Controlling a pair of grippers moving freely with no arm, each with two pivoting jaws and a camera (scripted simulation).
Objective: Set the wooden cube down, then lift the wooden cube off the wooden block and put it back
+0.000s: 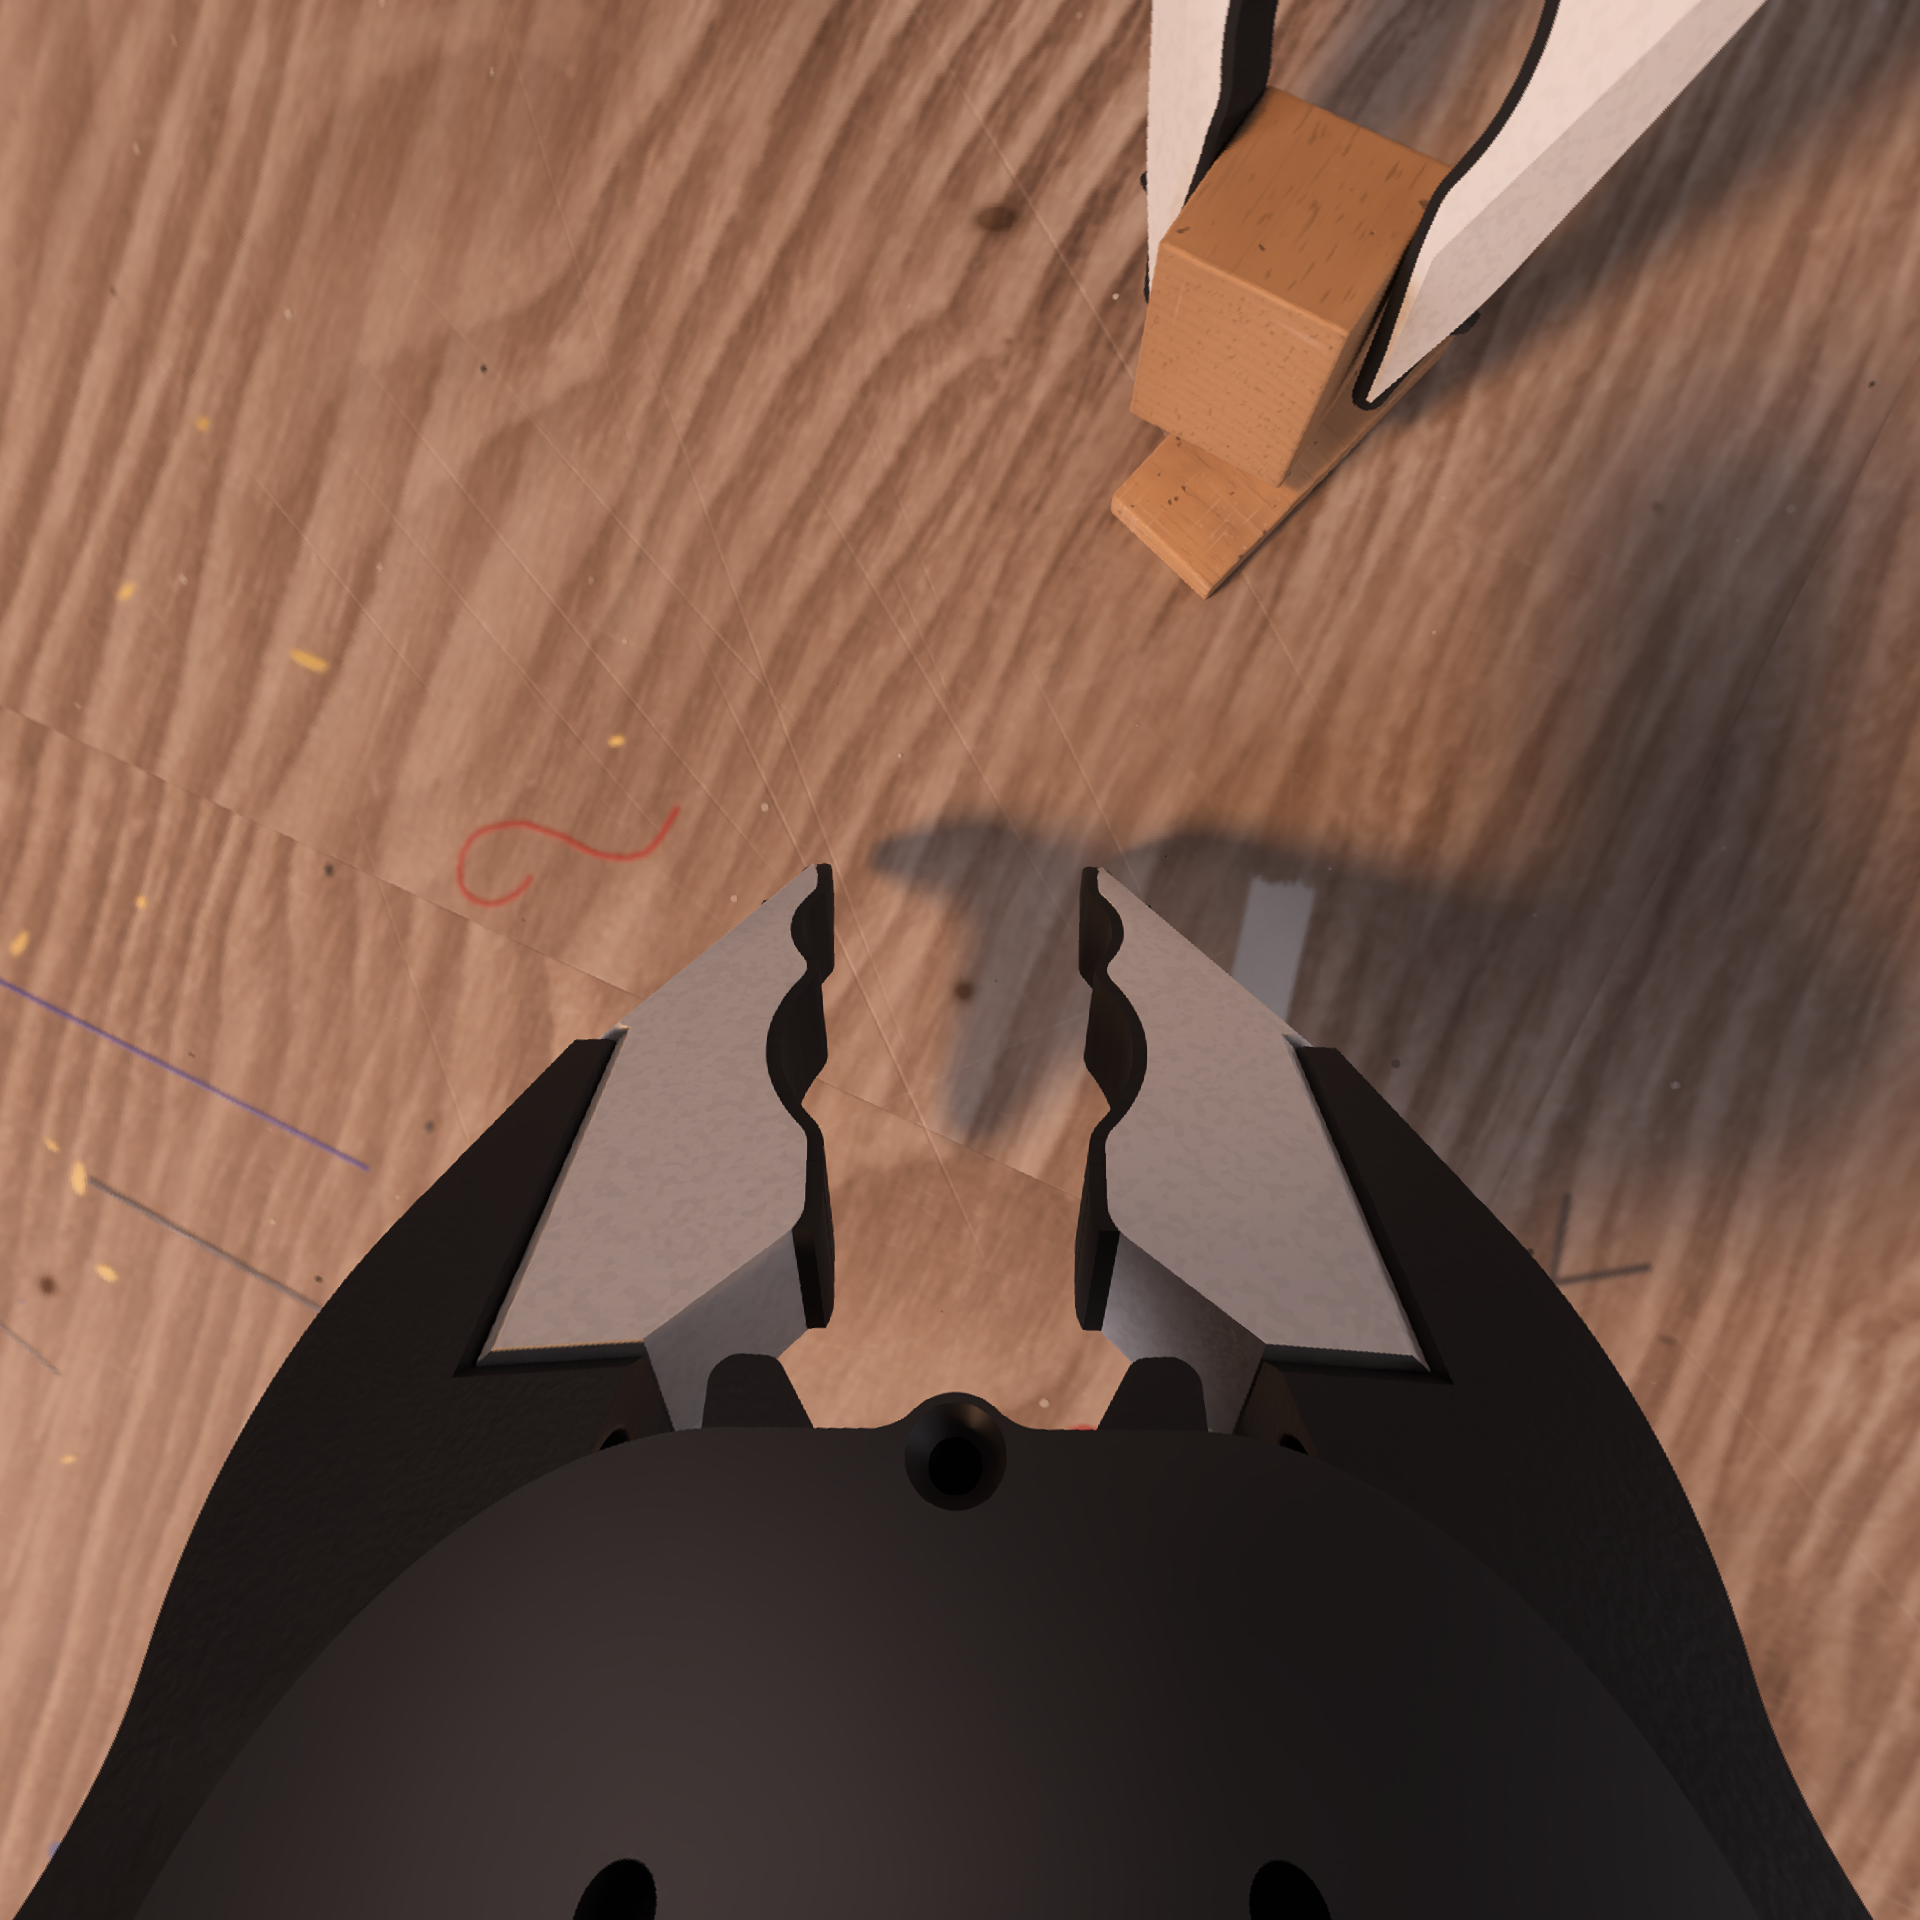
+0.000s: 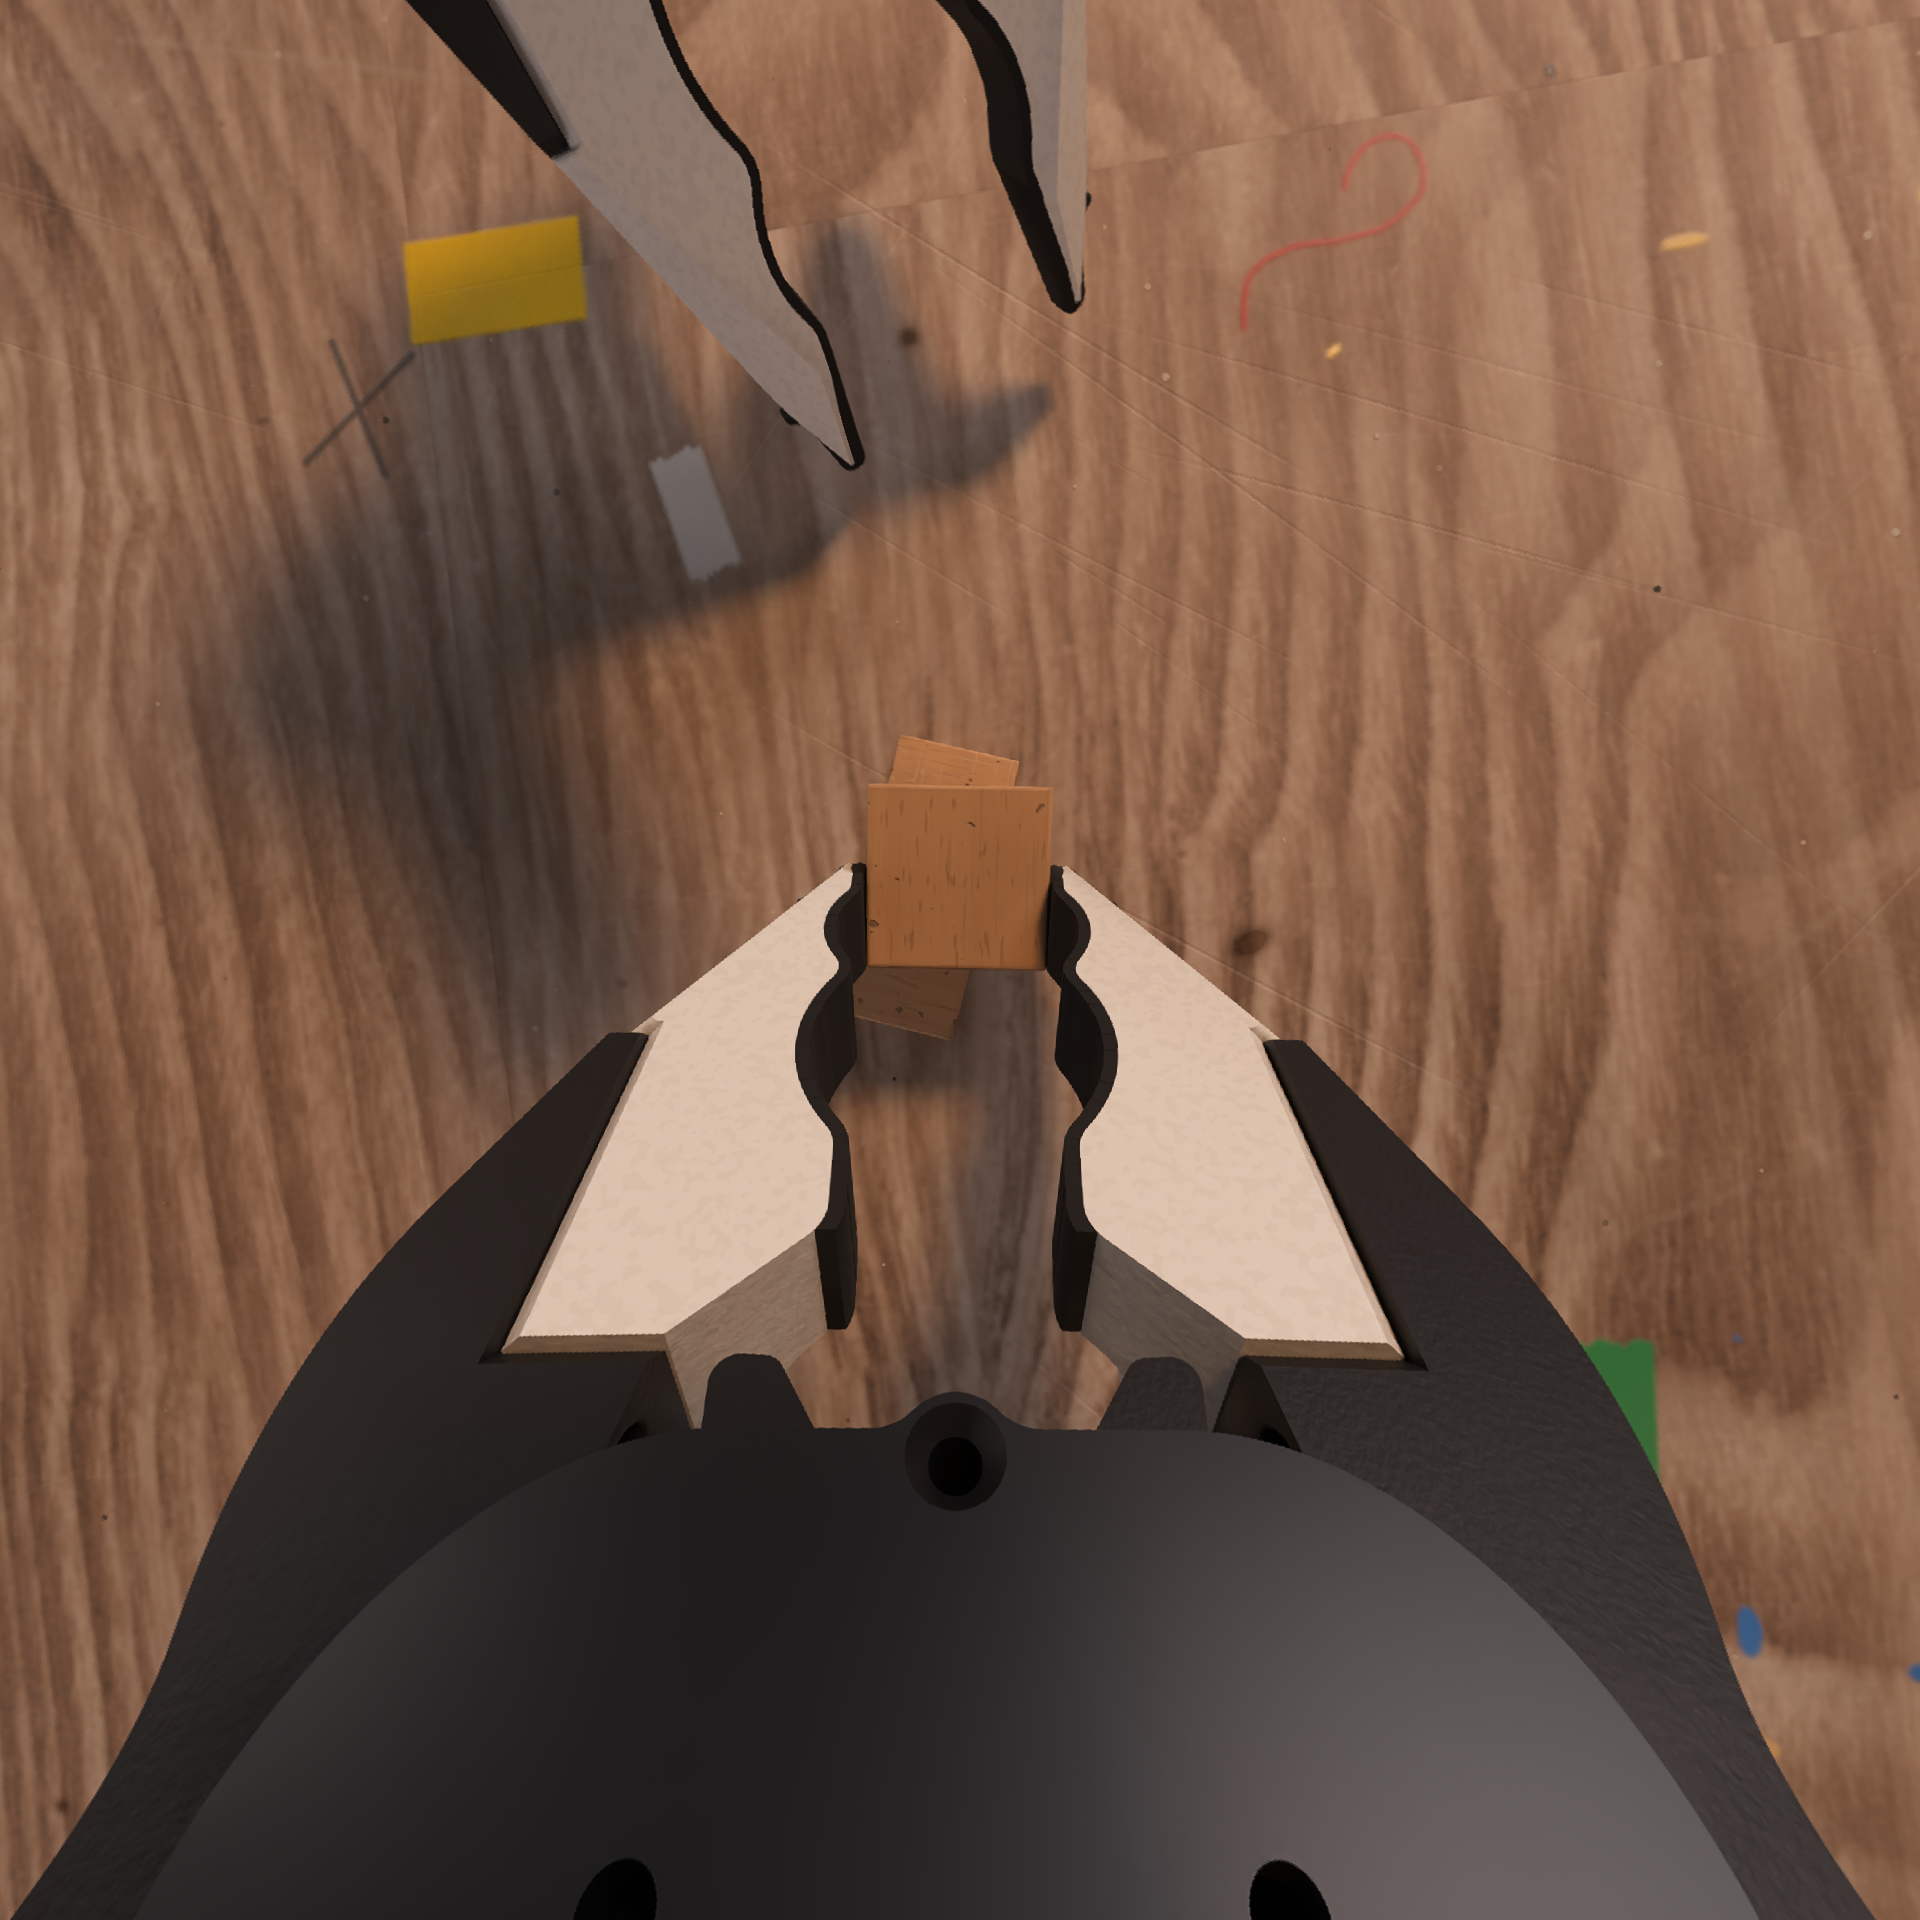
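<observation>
The wooden cube (image 2: 956,883) is clamped between the fingertips of my right gripper (image 2: 956,875), which is shut on it. Under it lies the flat wooden block (image 2: 954,764), turned slightly askew, with its ends showing beyond the cube. In the left wrist view the cube (image 1: 1278,301) sits at the block's (image 1: 1195,509) top face inside the right gripper (image 1: 1257,353); I cannot tell whether they touch. My left gripper (image 1: 956,883) is open and empty, above the table, nearer than the cube and to its left. It also shows at the top of the right wrist view (image 2: 961,379).
Flat marks lie on the wooden table (image 1: 416,312): a yellow patch (image 2: 494,278), a grey strip (image 2: 696,520), a red squiggle (image 1: 561,852), a pencilled cross (image 2: 358,405) and a green patch (image 2: 1626,1392) at the right edge.
</observation>
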